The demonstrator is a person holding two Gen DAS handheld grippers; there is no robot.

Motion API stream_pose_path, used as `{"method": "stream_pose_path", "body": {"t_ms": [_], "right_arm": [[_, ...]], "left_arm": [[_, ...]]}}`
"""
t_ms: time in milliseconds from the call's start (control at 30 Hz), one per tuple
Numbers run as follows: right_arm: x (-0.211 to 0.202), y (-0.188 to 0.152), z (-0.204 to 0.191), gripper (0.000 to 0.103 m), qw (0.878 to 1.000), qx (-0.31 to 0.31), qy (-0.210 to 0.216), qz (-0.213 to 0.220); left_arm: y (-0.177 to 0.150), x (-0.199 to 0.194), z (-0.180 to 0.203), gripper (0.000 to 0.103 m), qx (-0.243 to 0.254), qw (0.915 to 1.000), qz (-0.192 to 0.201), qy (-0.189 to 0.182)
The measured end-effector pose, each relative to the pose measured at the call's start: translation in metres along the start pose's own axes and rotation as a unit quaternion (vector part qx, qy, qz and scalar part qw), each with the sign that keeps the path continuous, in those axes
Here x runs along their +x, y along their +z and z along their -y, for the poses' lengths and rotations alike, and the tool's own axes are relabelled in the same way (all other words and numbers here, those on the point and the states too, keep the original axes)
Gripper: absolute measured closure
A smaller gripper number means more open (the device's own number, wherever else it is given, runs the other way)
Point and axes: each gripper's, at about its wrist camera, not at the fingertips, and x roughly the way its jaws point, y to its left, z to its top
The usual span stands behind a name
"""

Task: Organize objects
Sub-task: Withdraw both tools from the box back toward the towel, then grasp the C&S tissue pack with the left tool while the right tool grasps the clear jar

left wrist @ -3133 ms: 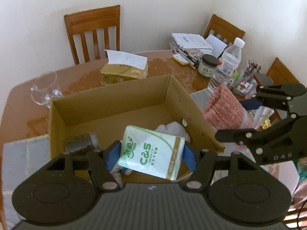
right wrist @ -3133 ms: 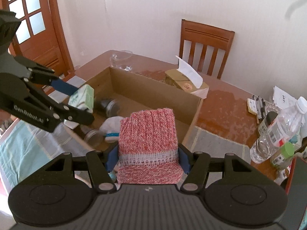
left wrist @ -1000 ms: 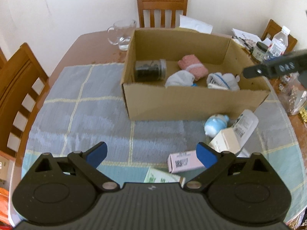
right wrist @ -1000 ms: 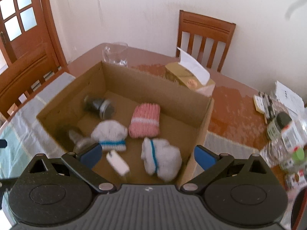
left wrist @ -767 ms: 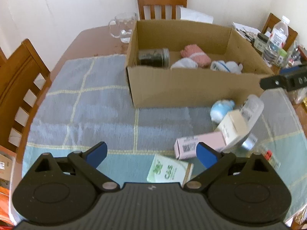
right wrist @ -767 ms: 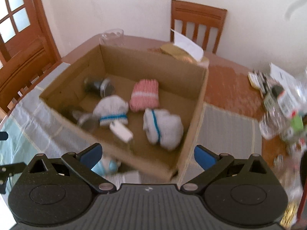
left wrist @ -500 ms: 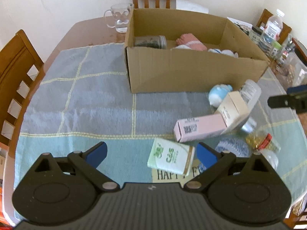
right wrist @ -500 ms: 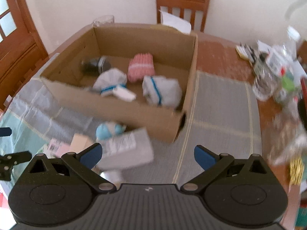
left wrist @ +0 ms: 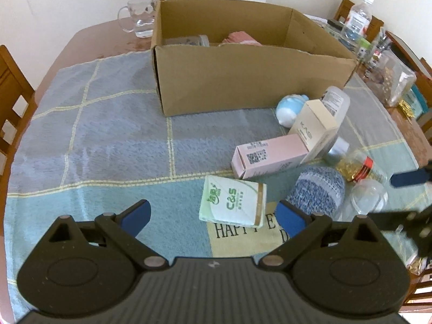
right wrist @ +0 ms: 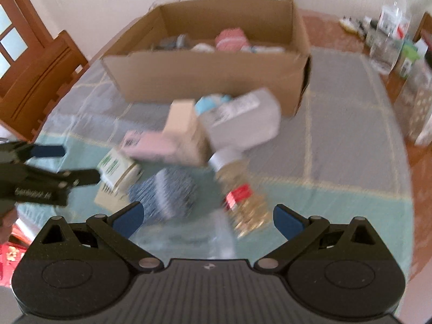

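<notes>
Having dropped the pink sock into the cardboard box [left wrist: 243, 81] at twelve o'clock, both my left gripper [left wrist: 213, 213] and right gripper [right wrist: 209, 217] gaped empty; the tissue pack [left wrist: 233, 201] lay ahead, still unsorted.

Our left tongs [left wrist: 213, 213] and right tongs [right wrist: 208, 216] look alike: a matte black ribbed body, two round black discs at the sides, angled black linkage arms with silver screws, and blue pads on the fingertips [left wrist: 136, 213]. A small white mark sits mid-body.
</notes>
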Motion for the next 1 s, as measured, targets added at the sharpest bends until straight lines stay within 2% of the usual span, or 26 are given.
{"method": "stream_pose_path", "body": {"t_ms": [333,600,733,1000], "right_arm": [[0.020,-0.017,-0.017,0.000,1.000,0.012,-0.004,-0.018],[0.021,-0.021,-0.022,0.000,0.999,0.003,-0.006,-0.033],[0.017,-0.022,-0.025,0.000,0.999,-0.007,0.006,-0.049],[0.020,-0.023,-0.025,0.000,0.998,-0.011,-0.029,-0.055]], "left_arm": [[-0.005,-0.001,-0.010,0.004,0.003,0.9999,-0.004,-0.012],[-0.004,0.003,-0.011,0.004,0.009,0.9997,-0.006,-0.022],[-0.001,0.009,-0.008,0.004,0.019,0.9995,-0.009,-0.024],[0.004,0.037,0.000,0.004,0.045,0.9981,-0.027,-0.033]]}}
